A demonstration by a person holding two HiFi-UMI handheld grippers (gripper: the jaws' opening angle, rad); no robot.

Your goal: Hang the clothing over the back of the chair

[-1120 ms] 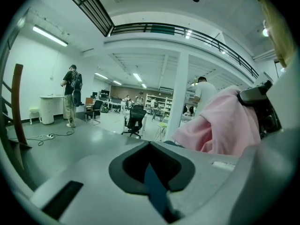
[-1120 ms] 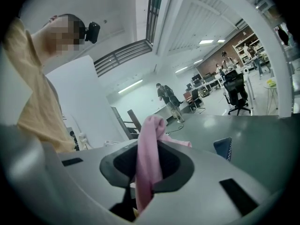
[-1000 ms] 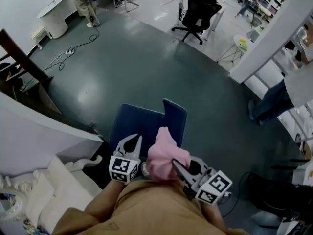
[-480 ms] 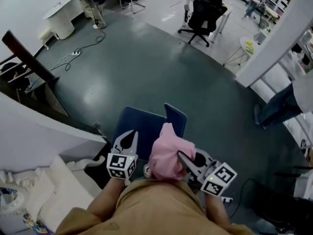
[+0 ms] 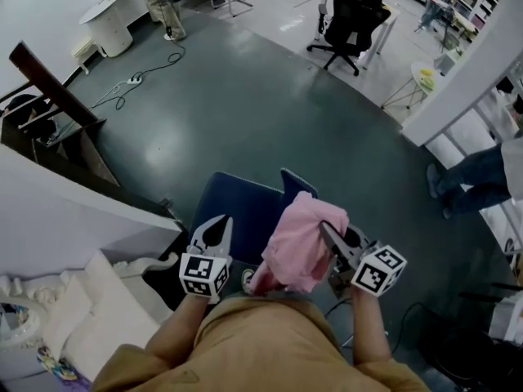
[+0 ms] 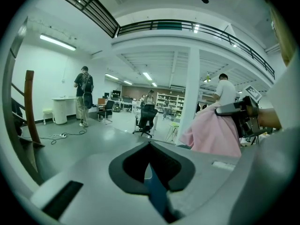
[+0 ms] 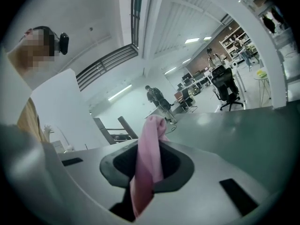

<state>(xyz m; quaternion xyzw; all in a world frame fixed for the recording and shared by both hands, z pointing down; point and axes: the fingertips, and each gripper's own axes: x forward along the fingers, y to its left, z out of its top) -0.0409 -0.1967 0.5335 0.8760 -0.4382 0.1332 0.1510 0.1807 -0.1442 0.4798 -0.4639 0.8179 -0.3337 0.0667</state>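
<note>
Near chair back (image 5: 296, 184) edge — clothing (image 5: 298, 239), right gripper (image 5: 328, 234) jaws.

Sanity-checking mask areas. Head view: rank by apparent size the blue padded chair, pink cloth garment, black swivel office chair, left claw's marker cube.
1-2. Blue padded chair and pink cloth garment: too alike to rank; garment hides part of chair.
3. Black swivel office chair, farther off.
4. Left claw's marker cube, smallest.

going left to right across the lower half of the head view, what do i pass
white furniture → left gripper → pink clothing → right gripper, its fingers clamped on the cloth → a bystander's jeans leg
</note>
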